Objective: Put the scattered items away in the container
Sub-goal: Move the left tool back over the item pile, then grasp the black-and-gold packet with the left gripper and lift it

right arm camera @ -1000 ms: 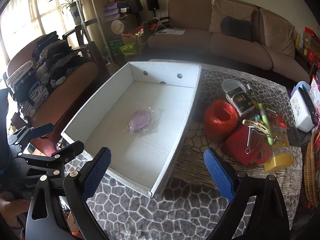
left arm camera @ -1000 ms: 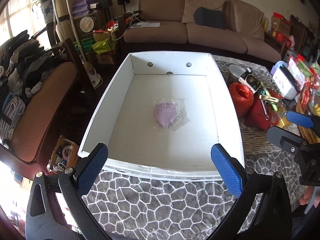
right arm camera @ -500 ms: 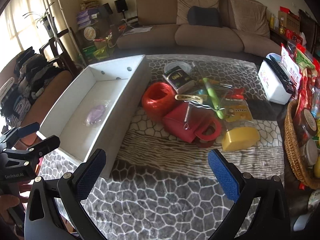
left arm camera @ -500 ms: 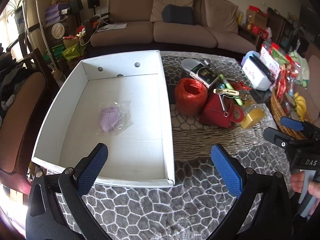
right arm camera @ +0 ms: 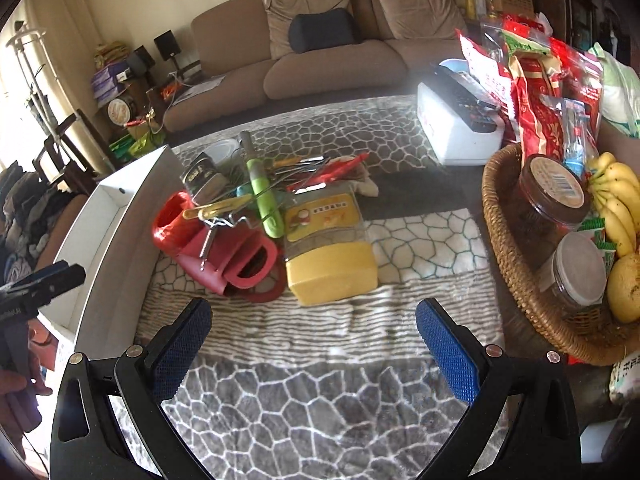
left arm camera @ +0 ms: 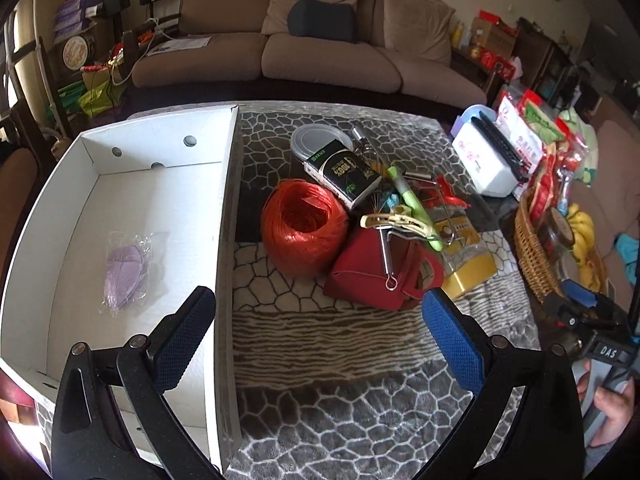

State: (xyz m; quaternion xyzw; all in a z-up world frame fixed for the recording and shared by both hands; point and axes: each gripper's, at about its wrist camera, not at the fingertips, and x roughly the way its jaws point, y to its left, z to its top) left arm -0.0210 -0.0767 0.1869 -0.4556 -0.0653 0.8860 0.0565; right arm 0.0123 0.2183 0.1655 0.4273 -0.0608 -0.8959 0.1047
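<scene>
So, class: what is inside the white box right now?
Inside the white box, one purple item in clear plastic wrap lies on the floor. The near left corner is hidden behind the left gripper, so anything there cannot be seen.

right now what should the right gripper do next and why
Probably ease the right gripper forward and down onto the yellow-lidded container: its jaws stand open and empty, that container lies nearest ahead, and the white box holds only a wrapped purple item.
</scene>
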